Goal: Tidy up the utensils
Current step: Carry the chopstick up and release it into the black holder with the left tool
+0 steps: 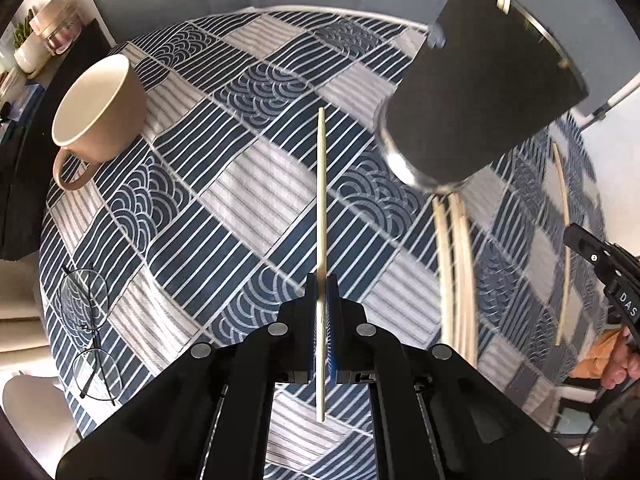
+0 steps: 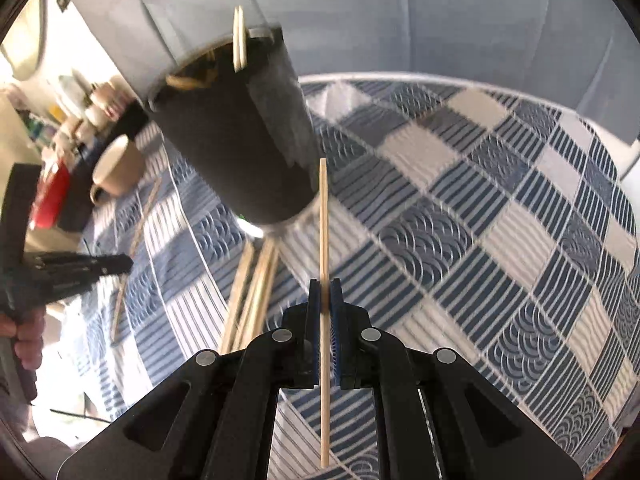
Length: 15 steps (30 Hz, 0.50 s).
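Nearest each camera, the left gripper (image 1: 322, 288) and right gripper (image 2: 325, 292) each pinch one pale wooden chopstick (image 1: 321, 200) mid-shaft, fingers clenched. Light, stiff, slim, probably slippery. More chopsticks (image 1: 456, 264) lie on the checked bench (image 1: 240, 192); beyond stands a dark holder (image 2: 236, 136).

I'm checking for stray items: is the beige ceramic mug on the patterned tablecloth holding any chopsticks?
No, in the left wrist view the beige ceramic mug shows a bare pale interior, with no chopsticks in it.
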Each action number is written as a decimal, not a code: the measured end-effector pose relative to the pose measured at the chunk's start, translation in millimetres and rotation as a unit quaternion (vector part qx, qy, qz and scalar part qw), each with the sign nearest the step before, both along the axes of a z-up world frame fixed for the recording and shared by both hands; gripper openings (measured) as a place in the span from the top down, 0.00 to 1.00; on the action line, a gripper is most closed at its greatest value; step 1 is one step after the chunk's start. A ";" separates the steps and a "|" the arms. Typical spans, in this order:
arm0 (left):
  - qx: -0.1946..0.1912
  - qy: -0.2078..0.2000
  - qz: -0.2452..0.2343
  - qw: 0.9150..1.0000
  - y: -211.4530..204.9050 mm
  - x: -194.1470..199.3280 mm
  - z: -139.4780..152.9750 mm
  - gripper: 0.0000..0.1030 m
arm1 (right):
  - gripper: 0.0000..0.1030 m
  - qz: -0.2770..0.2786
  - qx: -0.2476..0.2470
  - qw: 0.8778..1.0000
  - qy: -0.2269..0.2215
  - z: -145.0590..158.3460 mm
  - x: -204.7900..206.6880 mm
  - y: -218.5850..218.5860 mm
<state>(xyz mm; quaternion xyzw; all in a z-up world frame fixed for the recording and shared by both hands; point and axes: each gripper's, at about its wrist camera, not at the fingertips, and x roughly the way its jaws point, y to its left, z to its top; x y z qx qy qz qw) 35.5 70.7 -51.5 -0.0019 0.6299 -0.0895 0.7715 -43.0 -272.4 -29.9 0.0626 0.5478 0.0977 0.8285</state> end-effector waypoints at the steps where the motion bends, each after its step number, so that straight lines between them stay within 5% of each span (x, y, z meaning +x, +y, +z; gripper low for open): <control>1: -0.007 -0.003 -0.001 1.000 -0.3 2.8 4.9 0.95 | 0.96 0.000 0.003 1.000 -0.005 4.1 3.7 0.9; 7: 0.015 -0.055 -0.027 0.998 -23.6 21.3 43.3 0.95 | 0.95 -0.006 0.028 0.998 -0.056 40.6 21.3 -1.9; 15: -0.013 -0.116 -0.035 0.993 -41.7 53.3 98.6 0.95 | 0.95 -0.009 0.053 0.992 -0.113 88.1 49.9 -7.5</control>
